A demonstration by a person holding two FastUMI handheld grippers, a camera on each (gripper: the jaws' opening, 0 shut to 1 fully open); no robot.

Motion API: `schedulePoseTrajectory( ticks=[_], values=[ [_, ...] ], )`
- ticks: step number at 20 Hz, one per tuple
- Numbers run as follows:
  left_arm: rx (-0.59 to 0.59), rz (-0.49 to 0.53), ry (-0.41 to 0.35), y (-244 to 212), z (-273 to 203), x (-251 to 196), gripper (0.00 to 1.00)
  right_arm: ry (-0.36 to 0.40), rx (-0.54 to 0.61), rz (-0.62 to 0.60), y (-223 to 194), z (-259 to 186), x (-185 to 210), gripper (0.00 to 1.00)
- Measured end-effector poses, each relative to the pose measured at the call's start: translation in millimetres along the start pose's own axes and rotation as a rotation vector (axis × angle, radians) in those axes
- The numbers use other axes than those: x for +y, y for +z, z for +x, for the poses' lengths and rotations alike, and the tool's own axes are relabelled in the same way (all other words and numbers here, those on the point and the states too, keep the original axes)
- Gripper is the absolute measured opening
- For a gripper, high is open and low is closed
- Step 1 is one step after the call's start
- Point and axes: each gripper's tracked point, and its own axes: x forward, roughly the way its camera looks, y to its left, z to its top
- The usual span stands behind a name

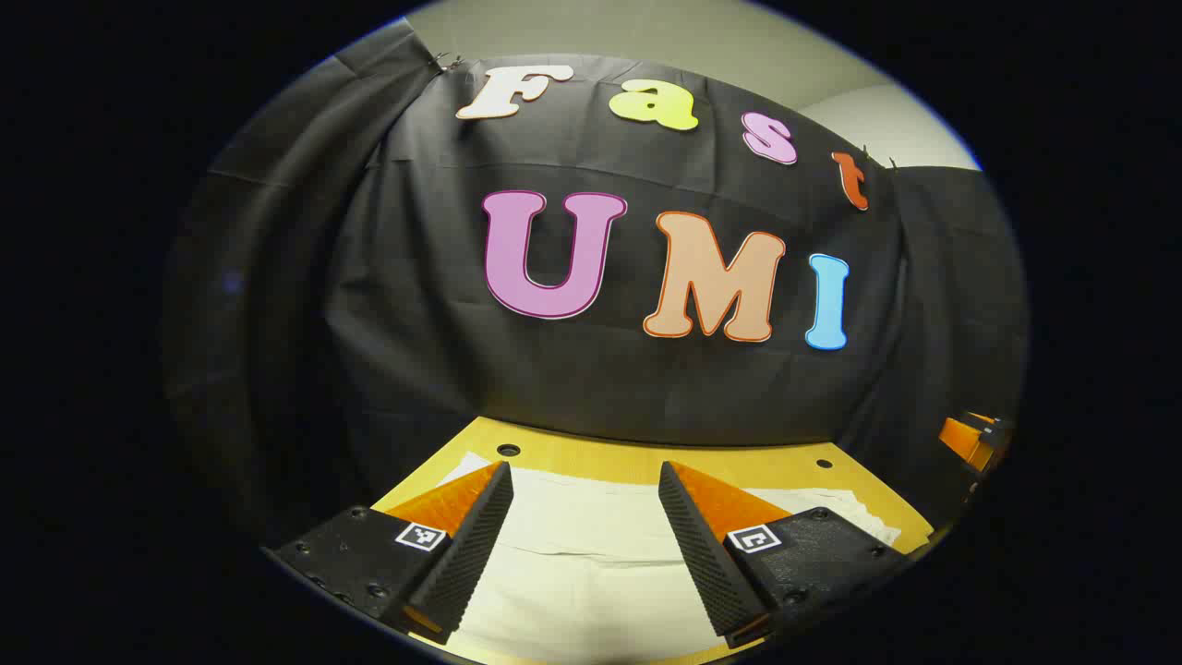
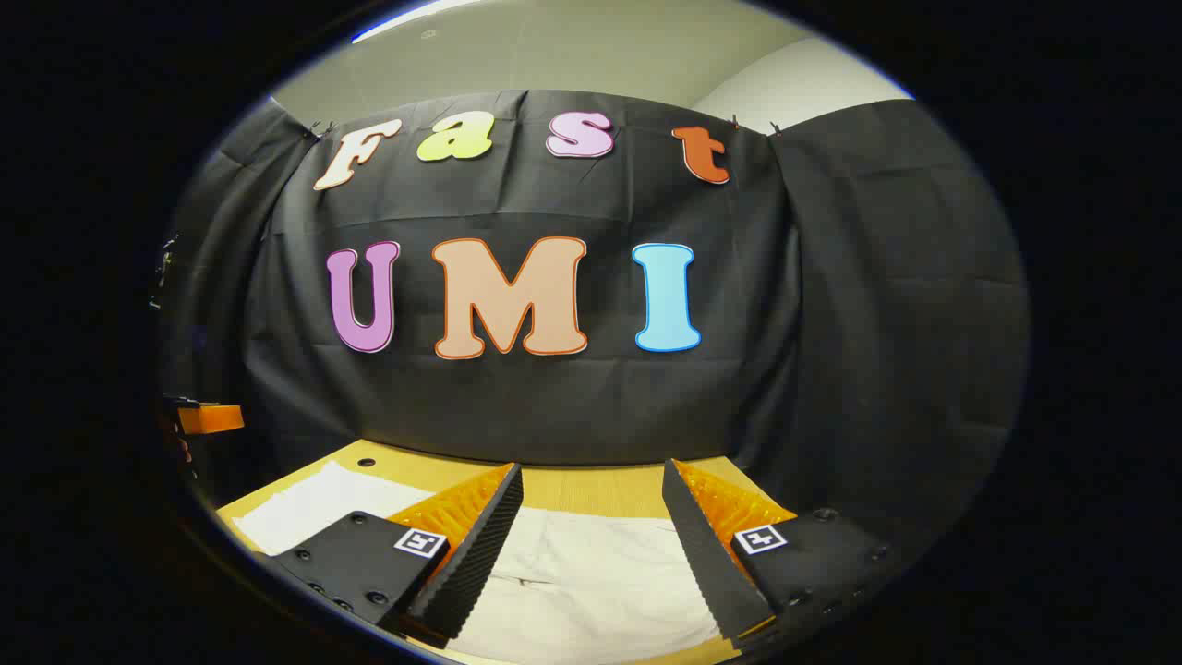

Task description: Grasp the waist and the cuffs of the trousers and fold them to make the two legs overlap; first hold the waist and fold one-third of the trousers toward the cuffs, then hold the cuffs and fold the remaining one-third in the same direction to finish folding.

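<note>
While my left gripper [image 1: 585, 480] and right gripper [image 2: 591, 485] hover wide open, holding nothing, the trousers [image 1: 591, 554] lie flat on the table [image 1: 646, 462] (near me); no fold looks begun.

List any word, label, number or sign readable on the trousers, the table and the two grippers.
Trousers: no text or label to be seen.
Table: no text, only plain round holes.
Left gripper: square tags, a coded pattern, no words or numbers.
Right gripper: the same kind of square tags, a pattern, nothing to quote.
</note>
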Motion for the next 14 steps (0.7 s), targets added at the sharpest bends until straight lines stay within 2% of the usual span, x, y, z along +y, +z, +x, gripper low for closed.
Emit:
schedulePoseTrajectory(
  ticks=[14],
  values=[
    [0.045,-0.026,-0.011,-20,-9,-10,0.94,0.019,0.029,0.006,-8,-4,-3,0.97]
  ],
)
